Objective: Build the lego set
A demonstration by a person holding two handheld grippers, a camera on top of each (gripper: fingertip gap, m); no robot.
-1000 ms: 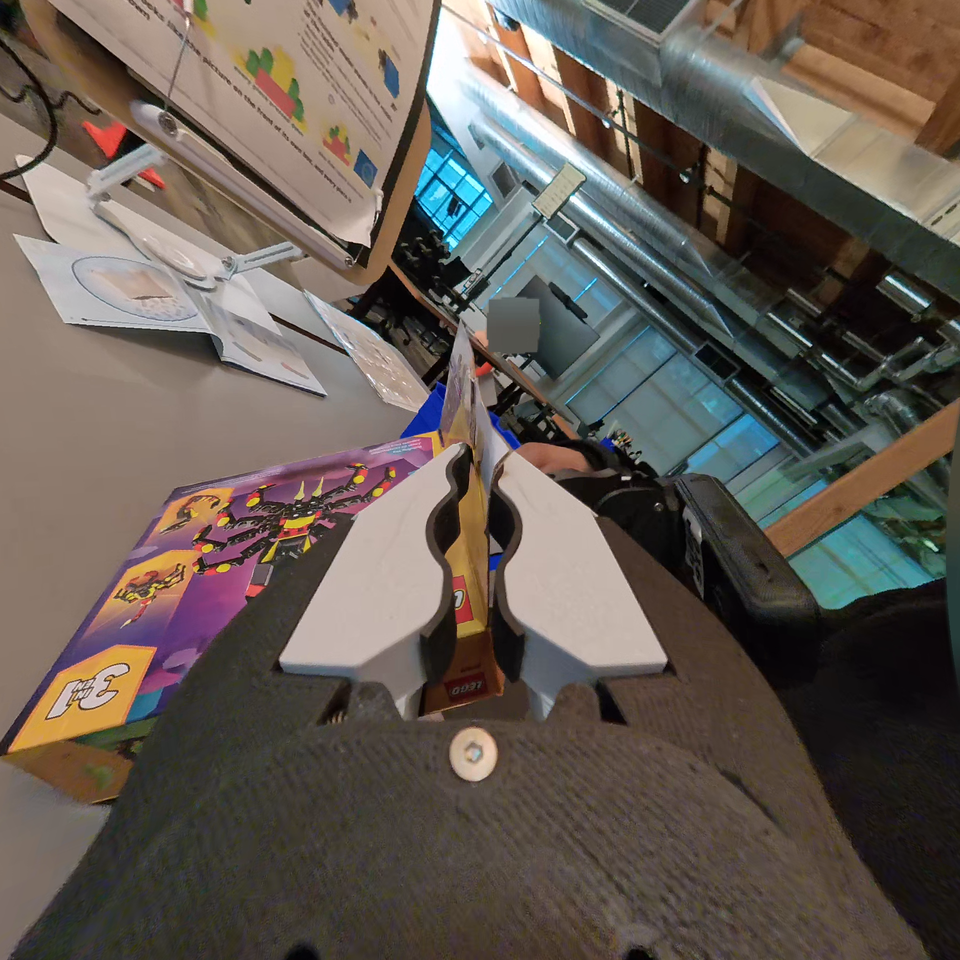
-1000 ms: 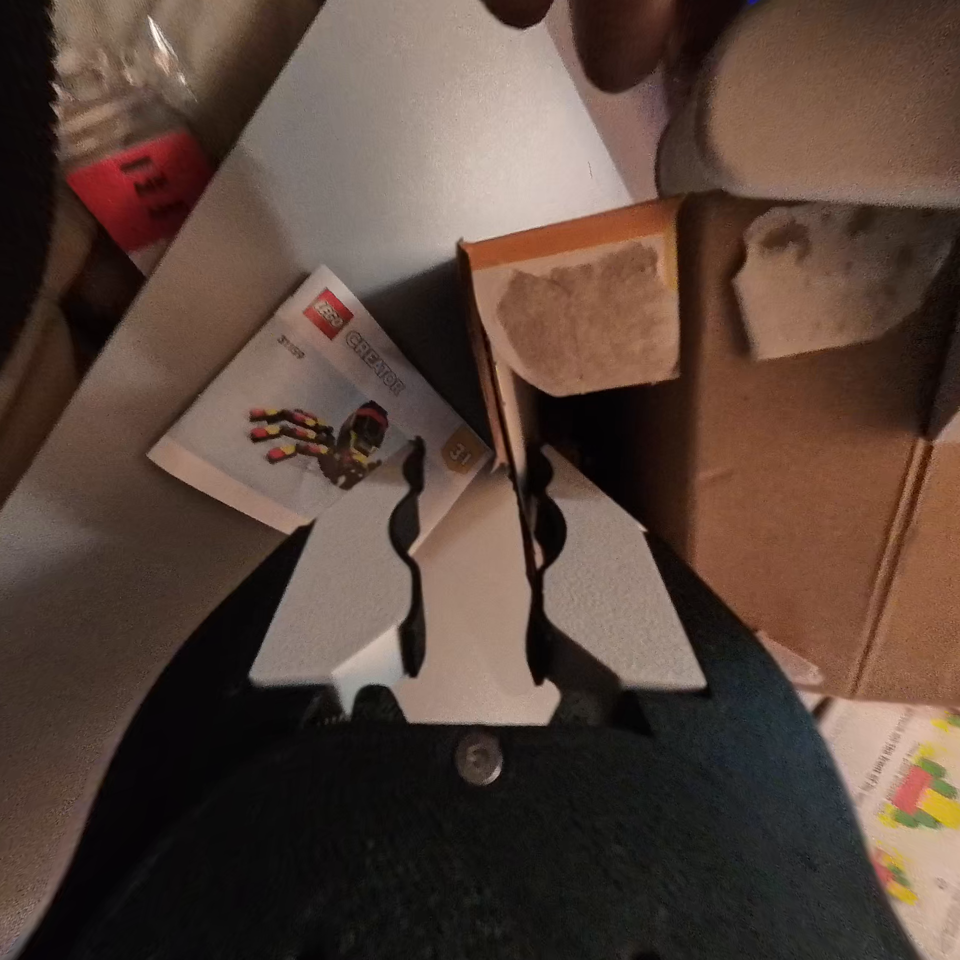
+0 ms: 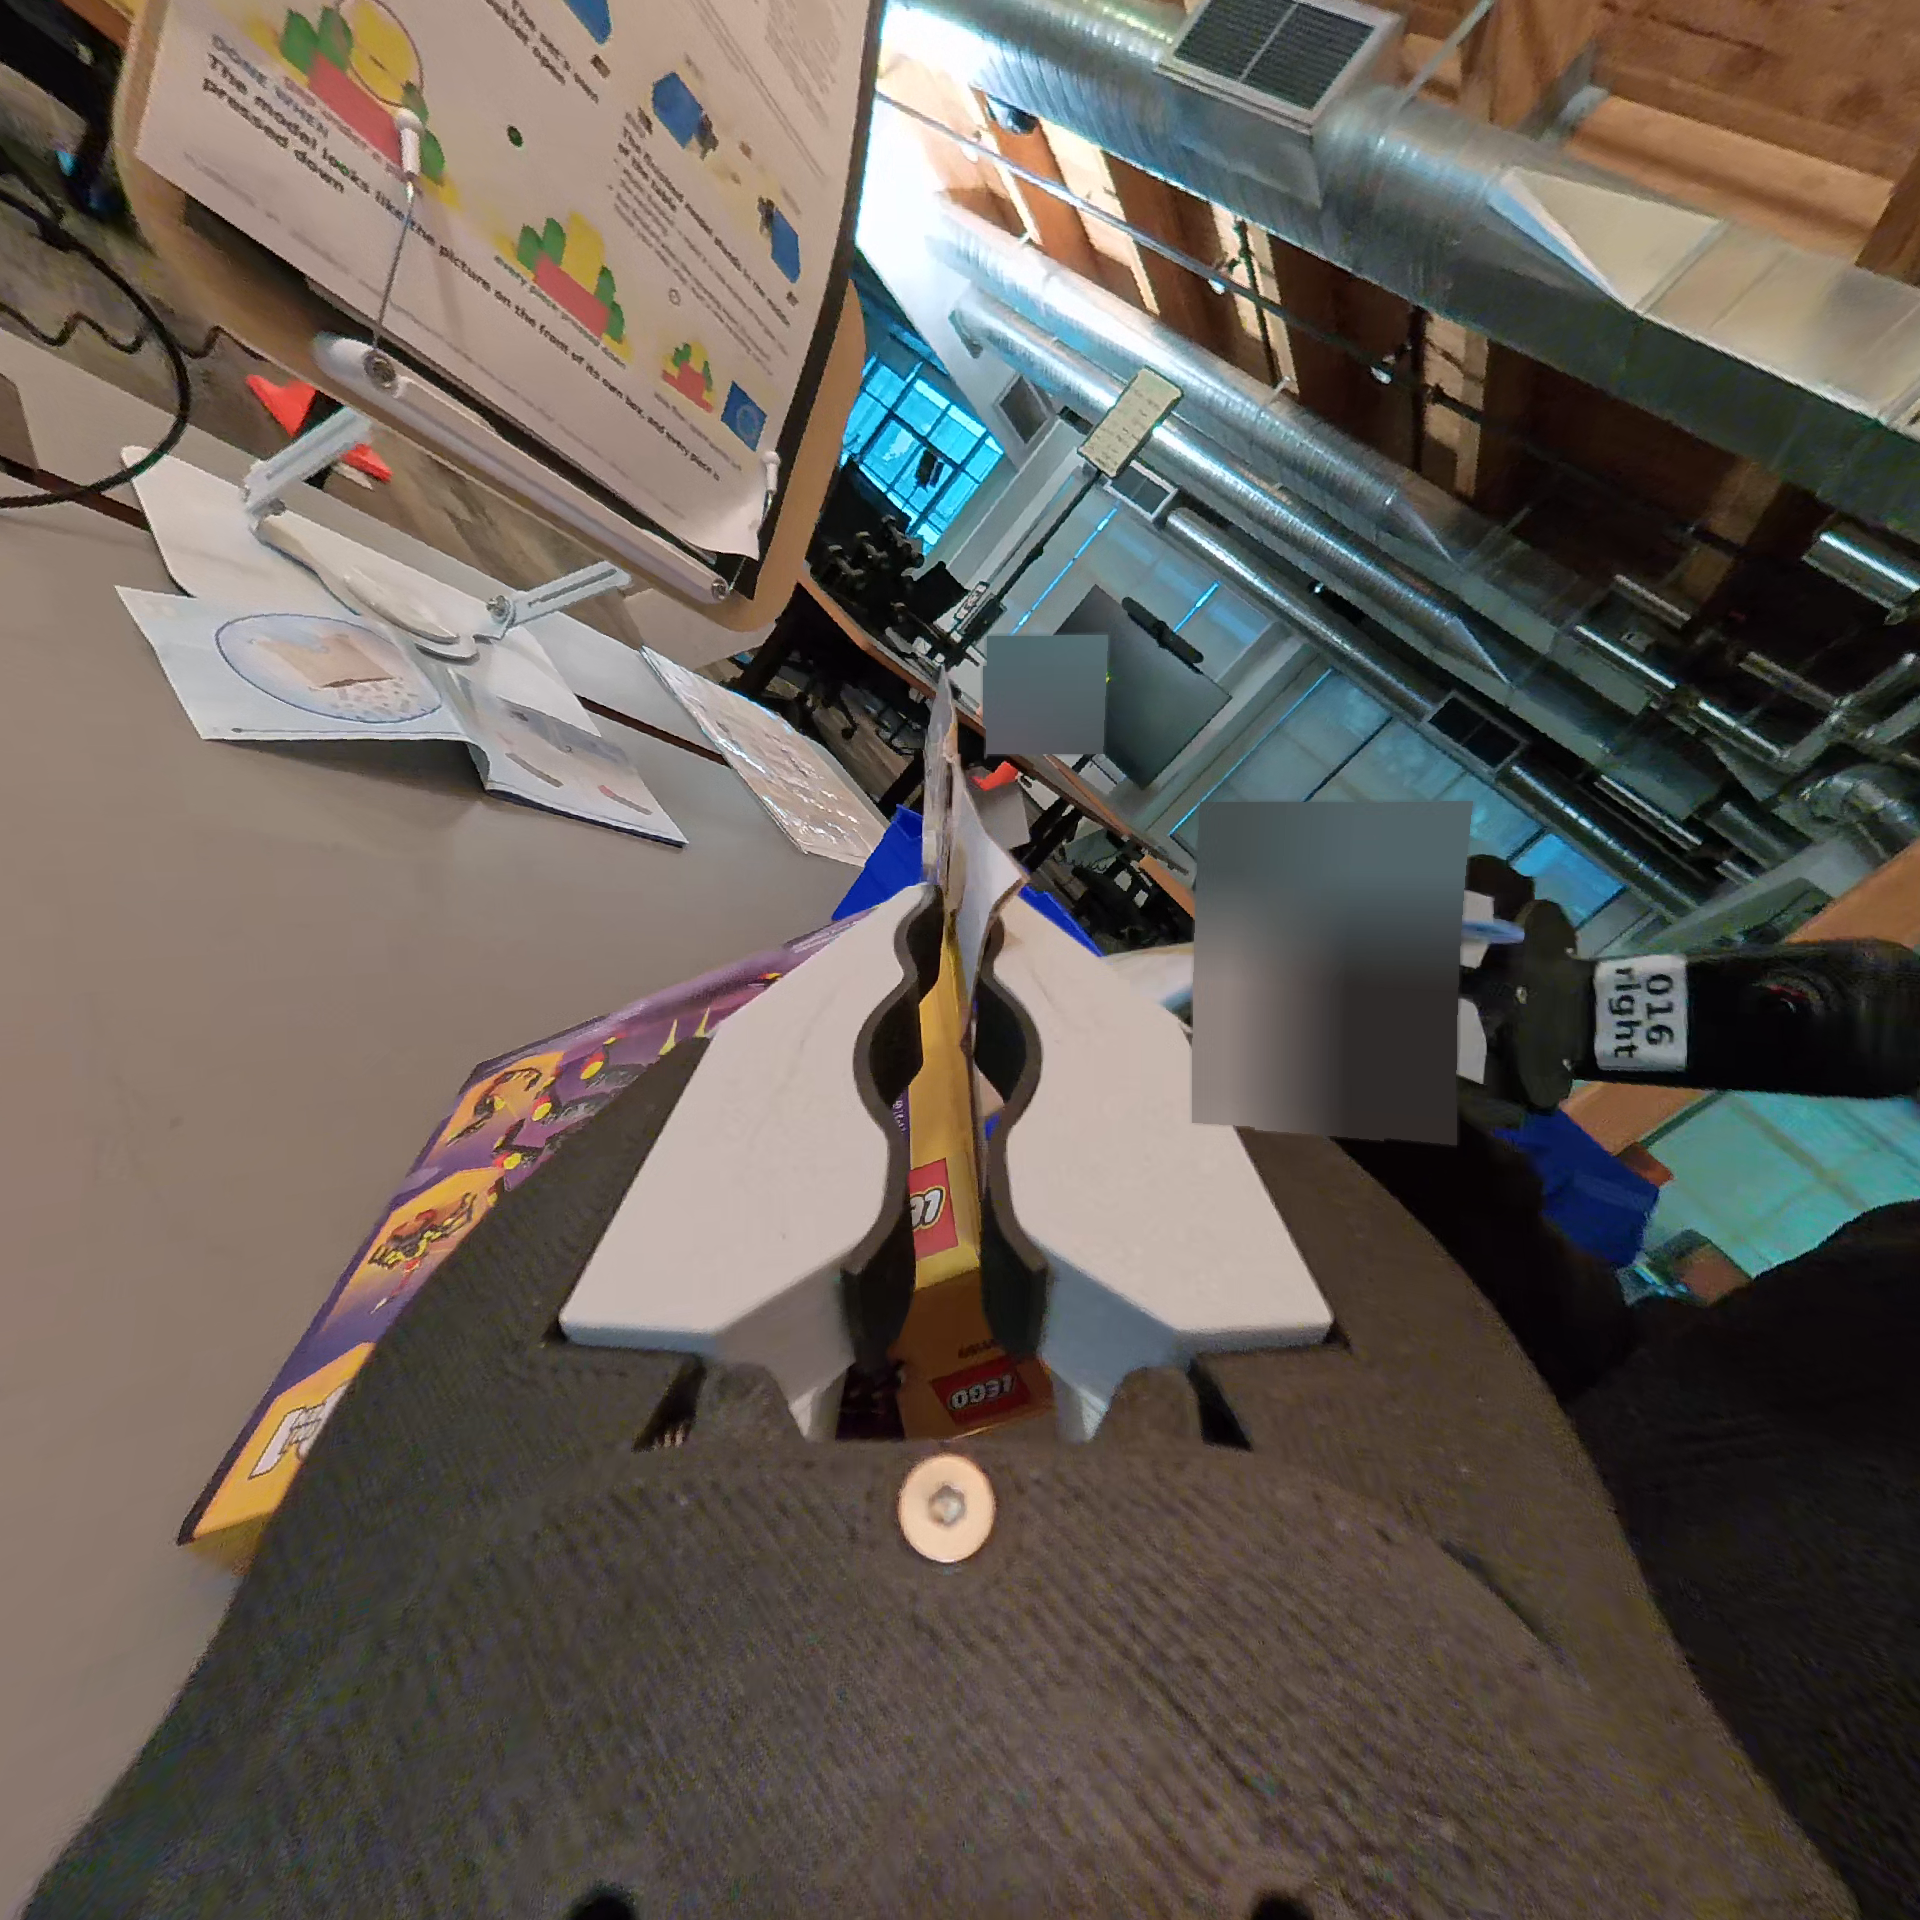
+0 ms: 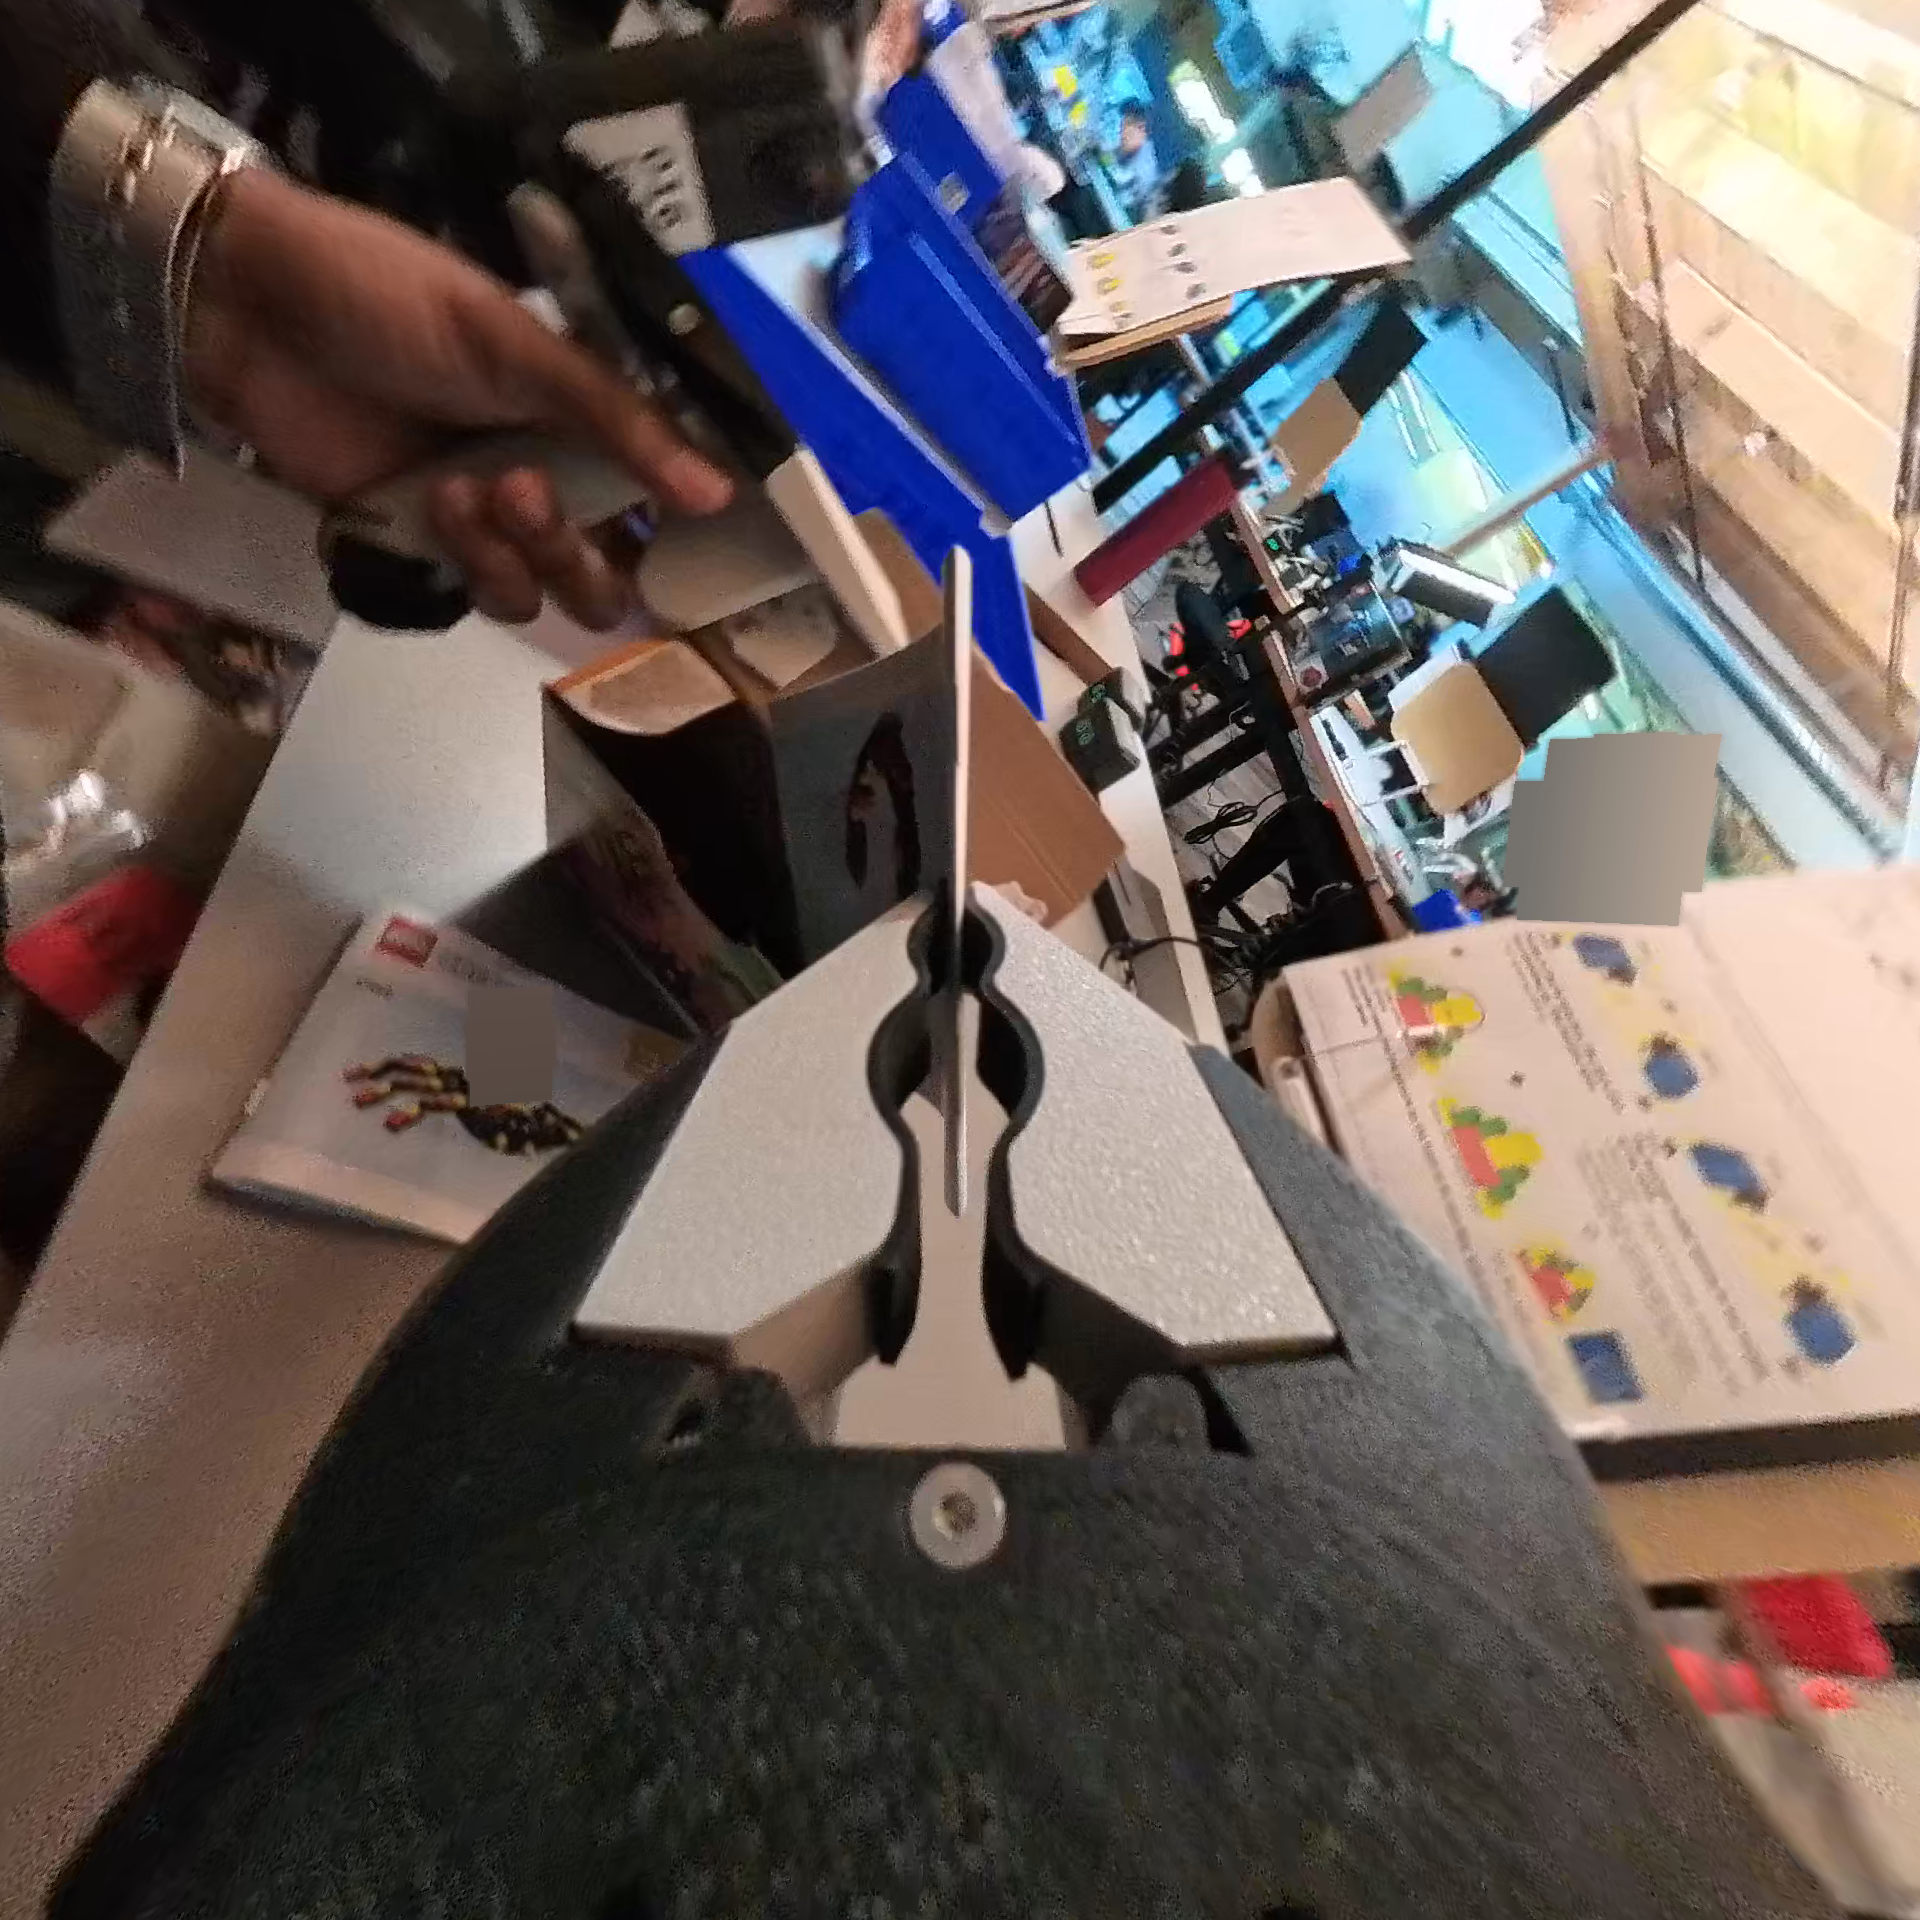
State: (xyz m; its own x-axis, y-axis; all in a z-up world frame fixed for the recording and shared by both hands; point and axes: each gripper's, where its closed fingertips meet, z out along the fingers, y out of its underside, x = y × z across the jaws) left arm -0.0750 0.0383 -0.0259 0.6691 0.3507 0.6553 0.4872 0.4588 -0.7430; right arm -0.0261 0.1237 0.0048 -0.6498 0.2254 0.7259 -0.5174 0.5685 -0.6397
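- The left gripper [image 3: 951, 935] has its jaws closed on a yellow cardboard flap [image 3: 943, 1184] of the purple printed set box [image 3: 499, 1174].
- The box lies tilted on the grey surface [image 3: 260, 966], its open brown end [image 4: 727, 748] facing the right wrist view.
- The right gripper [image 4: 954, 935] has its jaws nearly closed, pinching a thin flat card [image 4: 960, 790] edge-on and upright.
- A white instruction booklet [image 4: 384, 1081] lies flat on the surface just beside the box.
- A person's hand [image 4: 416, 364] grips the left gripper's handle.
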